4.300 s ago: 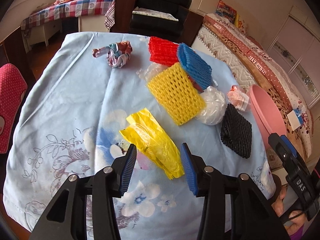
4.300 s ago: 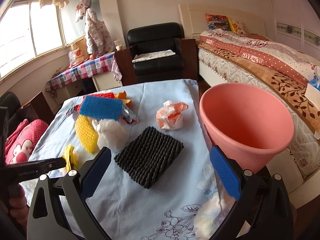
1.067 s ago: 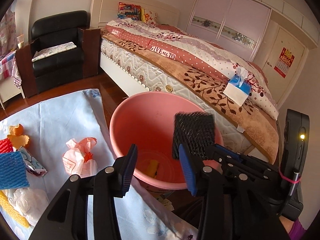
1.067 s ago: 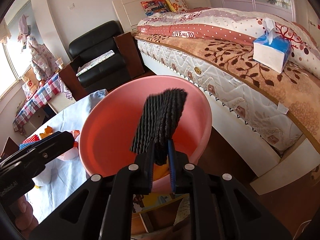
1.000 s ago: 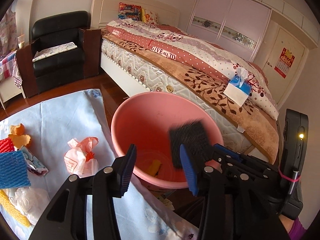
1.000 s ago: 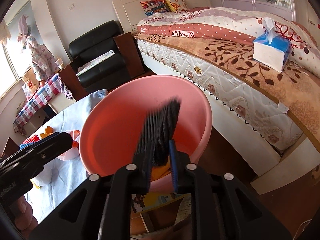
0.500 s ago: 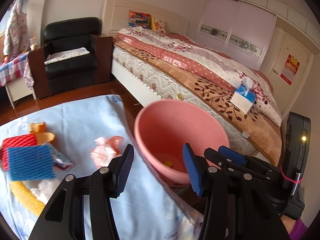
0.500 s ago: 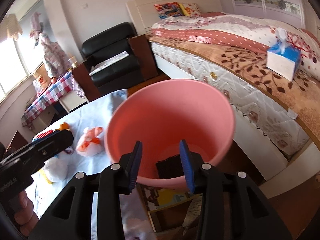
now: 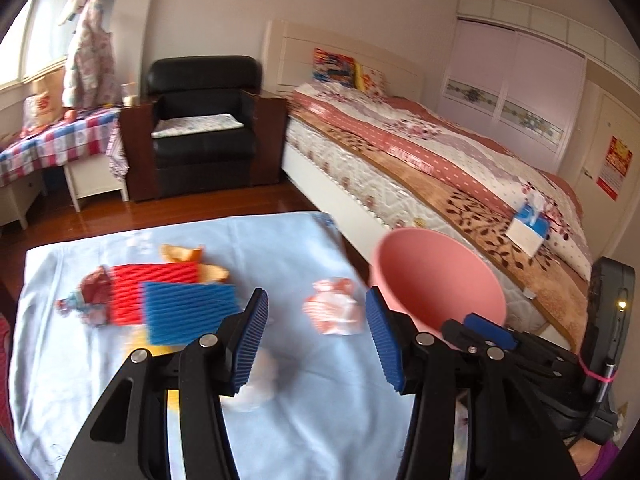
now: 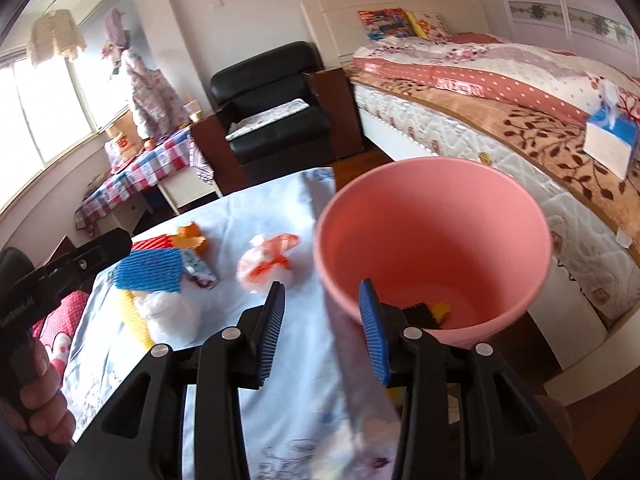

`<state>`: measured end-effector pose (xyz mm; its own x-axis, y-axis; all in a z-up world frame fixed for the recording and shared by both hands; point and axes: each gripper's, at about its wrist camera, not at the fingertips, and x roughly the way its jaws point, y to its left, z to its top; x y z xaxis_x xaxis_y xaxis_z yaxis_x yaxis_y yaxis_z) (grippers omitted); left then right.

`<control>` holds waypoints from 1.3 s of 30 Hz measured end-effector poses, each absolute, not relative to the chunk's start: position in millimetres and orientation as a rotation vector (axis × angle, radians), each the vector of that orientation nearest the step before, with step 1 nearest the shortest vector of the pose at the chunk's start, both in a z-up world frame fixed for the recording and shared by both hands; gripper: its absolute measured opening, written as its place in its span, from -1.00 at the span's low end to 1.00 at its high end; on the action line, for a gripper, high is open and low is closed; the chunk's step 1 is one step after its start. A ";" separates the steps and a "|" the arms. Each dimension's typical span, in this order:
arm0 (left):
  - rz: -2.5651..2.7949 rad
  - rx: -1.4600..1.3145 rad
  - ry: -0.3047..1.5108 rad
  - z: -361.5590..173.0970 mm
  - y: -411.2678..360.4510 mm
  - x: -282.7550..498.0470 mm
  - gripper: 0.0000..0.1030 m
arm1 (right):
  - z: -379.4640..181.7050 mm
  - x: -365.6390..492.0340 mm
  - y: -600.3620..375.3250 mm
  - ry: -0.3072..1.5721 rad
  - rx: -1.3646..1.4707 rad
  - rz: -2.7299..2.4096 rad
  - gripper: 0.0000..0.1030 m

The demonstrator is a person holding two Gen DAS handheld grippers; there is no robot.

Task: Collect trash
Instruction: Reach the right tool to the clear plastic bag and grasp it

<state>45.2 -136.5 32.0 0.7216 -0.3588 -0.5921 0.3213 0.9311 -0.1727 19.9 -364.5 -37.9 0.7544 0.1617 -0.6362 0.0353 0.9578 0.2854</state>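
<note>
Two grippers, both empty. Left gripper [image 9: 316, 338]: blue pads spread wide, nothing between them, hovering above the table. Right gripper [image 10: 322, 330]: pads parted to a moderate gap, nothing gripped, tips at the near rim of the pink bucket [image 10: 520, 216].

Inside bucket, two pieces visible at the bottom: one black foam net [image 10: 418, 314], one yellow scrap [image 10: 440, 311] touching it.

Beyond left pads, on light blue floral tablecloth [image 9: 280, 240]: one pink-and-white plastic bag [image 9: 334, 312], crumpled, between the pad tips in view and near the bucket. One white plastic wad [image 9: 260, 380] just behind the left pad, blurred. One blue foam net [image 9: 188, 308] overlapping one red foam net [image 9: 156, 280]. One yellow foam net [image 10: 134, 318], mostly hidden under the blue one and beside the white wad. One orange peel-like scrap [image 9: 180, 252] at the far edge of the red net. One crumpled multicolour wrapper [image 9: 90, 300] at the red net's left end. One small printed packet [image 10: 200, 270] next to the blue net in right wrist view.

Further out: one black armchair [image 9: 204, 120], one bed [image 9: 440, 168] with one blue tissue box [image 9: 528, 228] on it, one side table under checked cloth [image 9: 56, 140].
</note>
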 end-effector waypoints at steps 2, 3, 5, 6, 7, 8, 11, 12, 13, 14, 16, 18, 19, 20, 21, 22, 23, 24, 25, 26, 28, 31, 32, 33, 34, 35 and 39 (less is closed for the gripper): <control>-0.342 -0.062 0.660 31.8 -119.4 42.0 -0.03 | -37.7 18.7 -356.6 0.716 0.280 0.079 -0.23; -0.324 -0.062 0.657 31.6 -111.4 40.5 -0.03 | -37.7 18.7 -354.4 0.718 0.276 0.085 -0.23; -0.284 -0.064 0.655 30.0 -92.6 37.7 -0.03 | -38.4 18.1 -345.4 0.725 0.278 0.116 -0.23; -0.272 -0.068 0.656 28.8 -85.2 36.8 -0.03 | -38.8 18.8 -341.8 0.731 0.286 0.132 -0.23; -0.255 -0.075 0.660 27.0 -76.5 36.0 -0.03 | -39.7 19.6 -338.0 0.739 0.298 0.152 -0.23; -0.236 -0.084 0.664 25.0 -66.7 35.4 -0.03 | -40.4 20.8 -333.6 0.748 0.308 0.172 -0.23; -0.197 -0.108 0.672 20.8 -43.2 33.7 -0.03 | -43.4 23.9 -320.7 0.769 0.319 0.218 -0.23; -0.186 -0.118 0.675 19.2 -35.5 33.4 -0.03 | -44.4 25.3 -314.9 0.778 0.319 0.237 -0.23; -0.180 -0.122 0.677 18.0 -30.8 32.9 -0.03 | -45.4 26.8 -310.9 0.783 0.317 0.247 -0.23; -0.173 -0.127 0.677 16.7 -25.1 32.7 -0.03 | -46.5 28.2 -304.2 0.790 0.311 0.264 -0.23; -0.168 -0.133 0.679 14.8 -19.0 33.5 -0.03 | -48.2 30.2 -293.5 0.801 0.301 0.290 -0.23; -0.170 -0.140 0.683 12.7 -13.6 35.2 -0.03 | -50.0 34.2 -280.7 0.818 0.294 0.319 -0.17; -0.171 -0.141 0.684 11.6 -12.7 35.8 -0.03 | -50.4 35.5 -275.2 0.824 0.293 0.331 -0.05; -0.171 -0.142 0.686 10.3 -12.3 36.3 -0.03 | -51.3 37.9 -268.6 0.830 0.291 0.342 -0.02; -0.173 -0.142 0.688 9.0 -11.0 37.1 -0.03 | -51.6 39.9 -262.5 0.836 0.288 0.353 0.01; -0.173 -0.143 0.691 8.2 -12.0 38.3 -0.03 | -51.6 41.7 -256.7 0.841 0.281 0.364 0.04; -0.173 -0.144 0.694 6.9 -11.9 39.9 -0.03 | -51.4 43.2 -250.7 0.844 0.272 0.372 0.06; -0.173 -0.144 0.697 6.2 -12.6 41.5 -0.03 | -51.4 44.6 -245.1 0.844 0.262 0.379 0.08; -0.175 -0.146 0.701 5.0 -12.1 43.1 -0.03 | -50.9 47.3 -237.2 0.843 0.244 0.384 0.09; -0.176 -0.149 0.704 4.5 -13.6 45.3 -0.03 | -51.1 49.3 -230.6 0.841 0.225 0.385 0.09; -0.181 -0.153 0.710 2.5 -14.1 48.8 -0.03 | -53.1 53.0 -221.9 0.842 0.202 0.379 0.09; -0.195 -0.150 0.716 -0.7 -16.9 54.1 -0.03 | -59.5 63.1 -214.1 0.858 0.184 0.359 0.09; -0.198 -0.151 0.718 -1.3 -17.5 55.6 -0.03 | -61.8 65.4 -212.0 0.866 0.181 0.354 0.09; -0.203 -0.156 0.721 -2.3 -18.7 57.9 -0.03 | -64.0 66.5 -210.9 0.872 0.179 0.349 0.09; -0.210 -0.161 0.723 -3.0 -19.4 60.2 -0.04 | -66.4 68.1 -210.3 0.878 0.178 0.344 0.09; -0.215 -0.164 0.725 -3.6 -20.6 61.5 -0.07 | -68.7 69.4 -210.6 0.883 0.179 0.339 0.09; -0.230 -0.173 0.739 -7.5 -26.4 71.1 -0.15 | -76.0 72.8 -215.9 0.903 0.188 0.326 -0.26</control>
